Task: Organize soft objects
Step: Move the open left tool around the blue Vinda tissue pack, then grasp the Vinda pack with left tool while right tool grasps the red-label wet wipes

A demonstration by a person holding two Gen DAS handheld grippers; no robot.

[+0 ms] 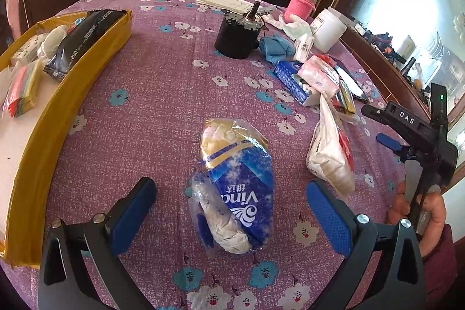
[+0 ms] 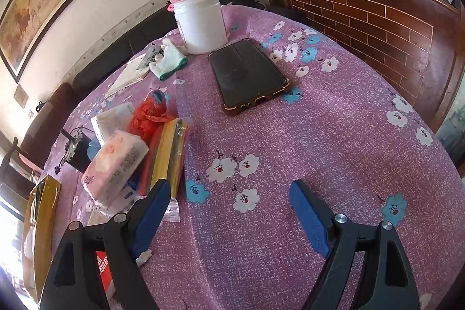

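A blue and gold Vinda tissue roll in plastic wrap [image 1: 237,188] lies on the purple flowered tablecloth [image 1: 162,95]. My left gripper [image 1: 231,214] is open, its blue fingers on either side of the roll's near end, not touching it. A yellow cardboard box [image 1: 66,95] at the left holds several soft packs. A white bag of soft stuff [image 1: 331,153] lies right of the roll. My right gripper [image 2: 232,211] is open and empty above bare cloth. A pink tissue pack [image 2: 116,164] and a yellow packet [image 2: 170,156] lie left of it.
A black cylinder [image 1: 237,34], blue cloth [image 1: 274,48], blue tissue pack [image 1: 290,80], pink flask [image 1: 300,2] and white jar [image 2: 202,22] stand at the back. A black phone [image 2: 247,74] lies ahead of the right gripper. The right gripper's body shows in the left wrist view [image 1: 407,130].
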